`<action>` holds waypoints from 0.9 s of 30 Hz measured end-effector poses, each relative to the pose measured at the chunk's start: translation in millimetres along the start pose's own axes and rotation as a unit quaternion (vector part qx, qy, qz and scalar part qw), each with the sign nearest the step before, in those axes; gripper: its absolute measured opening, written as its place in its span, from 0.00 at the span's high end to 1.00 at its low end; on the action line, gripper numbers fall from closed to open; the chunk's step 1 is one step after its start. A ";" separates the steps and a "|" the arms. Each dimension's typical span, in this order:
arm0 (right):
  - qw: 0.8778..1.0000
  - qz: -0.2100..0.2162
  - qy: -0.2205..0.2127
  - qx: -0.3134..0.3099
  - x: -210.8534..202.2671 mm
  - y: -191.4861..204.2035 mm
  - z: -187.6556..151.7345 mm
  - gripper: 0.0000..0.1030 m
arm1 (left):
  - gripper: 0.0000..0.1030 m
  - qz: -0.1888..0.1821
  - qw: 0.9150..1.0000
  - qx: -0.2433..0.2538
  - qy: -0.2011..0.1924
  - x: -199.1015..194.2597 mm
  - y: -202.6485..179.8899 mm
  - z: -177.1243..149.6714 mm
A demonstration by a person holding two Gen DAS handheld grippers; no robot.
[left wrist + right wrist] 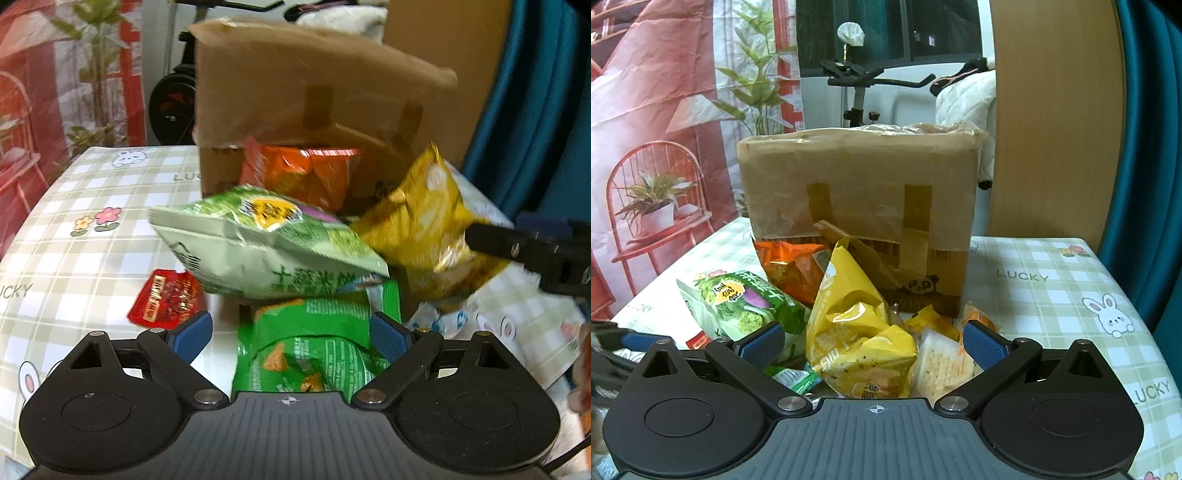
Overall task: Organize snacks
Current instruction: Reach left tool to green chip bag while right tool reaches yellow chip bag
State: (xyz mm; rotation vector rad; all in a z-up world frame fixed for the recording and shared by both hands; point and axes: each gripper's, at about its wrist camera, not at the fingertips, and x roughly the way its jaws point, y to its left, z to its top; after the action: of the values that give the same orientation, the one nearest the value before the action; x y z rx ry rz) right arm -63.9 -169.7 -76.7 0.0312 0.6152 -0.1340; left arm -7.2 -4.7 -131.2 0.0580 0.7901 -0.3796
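Observation:
My left gripper (pixel 290 336) is open over the checked tablecloth, and a bright green snack bag (pixel 306 343) lies between its blue pads without being squeezed. A pale green cracker bag (pixel 258 243) rests on top of that bag, with a yellow bag (pixel 424 229) to its right and an orange bag (pixel 306 173) behind. My right gripper (pixel 873 343) is also open. It straddles the yellow bag (pixel 857 332), its pads clear of the foil. A finger of the right gripper (pixel 517 247) reaches in beside the yellow bag.
A tall cardboard box (pixel 860 203) stands right behind the snack pile. A small red packet (pixel 166 299) lies to the left, and cracker packets (pixel 938 362) to the right of the yellow bag. The tablecloth (pixel 1052 295) stretches right, and an exercise bike stands beyond the table.

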 end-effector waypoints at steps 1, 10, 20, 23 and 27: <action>1.000 0.001 0.000 0.001 0.5 -1.0 -0.6 0.01 | 0.09 -0.001 1.000 0.003 0.003 3.1 -2.2 -2.8; 1.000 0.009 0.005 0.012 6.3 -7.4 -3.6 0.01 | 0.00 -0.024 0.999 0.004 0.025 36.4 -3.7 -21.9; 1.000 0.008 0.006 -0.029 15.6 -6.6 -1.1 0.06 | 0.24 -0.016 1.000 0.023 -0.007 18.3 -12.2 -19.8; 0.998 0.016 0.006 -0.053 23.5 -5.1 2.2 0.12 | 0.25 -0.012 0.999 0.025 -0.026 3.8 -10.9 -20.1; 0.997 0.048 0.023 -0.057 38.6 -3.5 6.8 0.19 | 0.25 -0.009 0.998 0.028 -0.056 -19.4 -10.3 -19.2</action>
State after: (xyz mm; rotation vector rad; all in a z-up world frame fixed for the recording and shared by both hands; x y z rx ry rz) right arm -29.2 -178.1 -93.4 -0.0470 0.6652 -0.0041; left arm -36.3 -4.6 -130.3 0.0808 0.6695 -0.4193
